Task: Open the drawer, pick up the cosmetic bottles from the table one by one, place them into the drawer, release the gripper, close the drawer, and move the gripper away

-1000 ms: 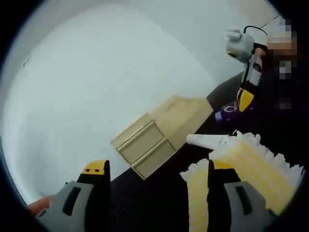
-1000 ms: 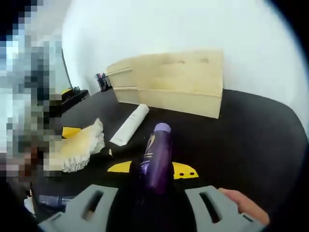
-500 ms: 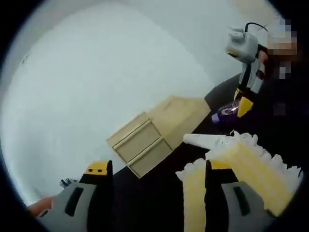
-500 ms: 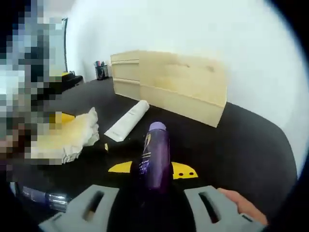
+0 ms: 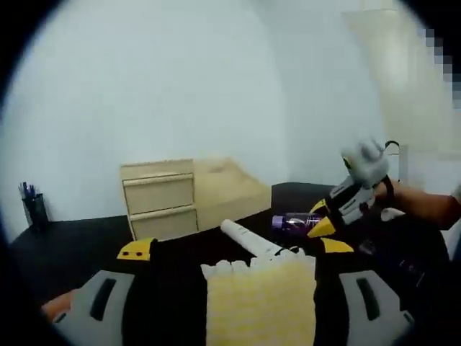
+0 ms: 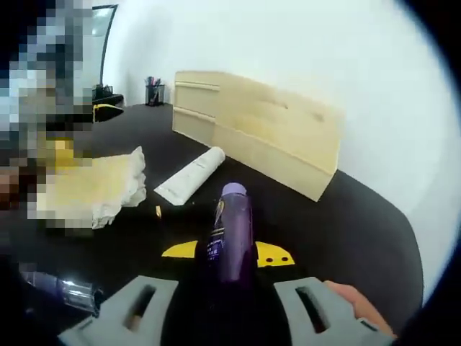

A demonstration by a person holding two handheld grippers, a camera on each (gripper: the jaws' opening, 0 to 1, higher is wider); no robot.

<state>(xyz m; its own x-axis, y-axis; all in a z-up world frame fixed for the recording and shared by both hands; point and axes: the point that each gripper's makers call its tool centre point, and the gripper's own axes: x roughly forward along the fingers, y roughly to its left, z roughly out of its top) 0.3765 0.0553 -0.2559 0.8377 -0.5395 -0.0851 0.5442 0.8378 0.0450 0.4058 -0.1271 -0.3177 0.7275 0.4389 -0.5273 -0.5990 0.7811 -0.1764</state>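
The black table (image 6: 374, 216) is carrying everything, and a wooden drawer unit (image 6: 259, 126) is standing on it against the white wall; in the left gripper view the unit (image 5: 162, 198) is showing two drawer fronts, both sitting flush, so what is inside cannot be told. A yellow frilled cloth (image 6: 97, 187) is lying on the table, and in the left gripper view it (image 5: 259, 306) is lying between that gripper's jaws. A white tube (image 6: 193, 175) is lying flat just beyond the cloth, its long axis running toward the drawer unit; it (image 5: 248, 240) is also showing in the left gripper view.

The right gripper (image 6: 227, 254) is clamping a purple cosmetic bottle (image 6: 232, 231) between its jaws, above the table, with the long axis running forward along the jaws and the pale cap end pointing toward the drawer unit. From the left gripper view the right gripper (image 5: 328, 216) is holding the bottle (image 5: 292, 220) level, cap toward the unit.

The left gripper (image 5: 234, 252) is hanging with its jaws wide apart, grasping nothing. A pen cup (image 5: 32, 205) is standing far along the table.
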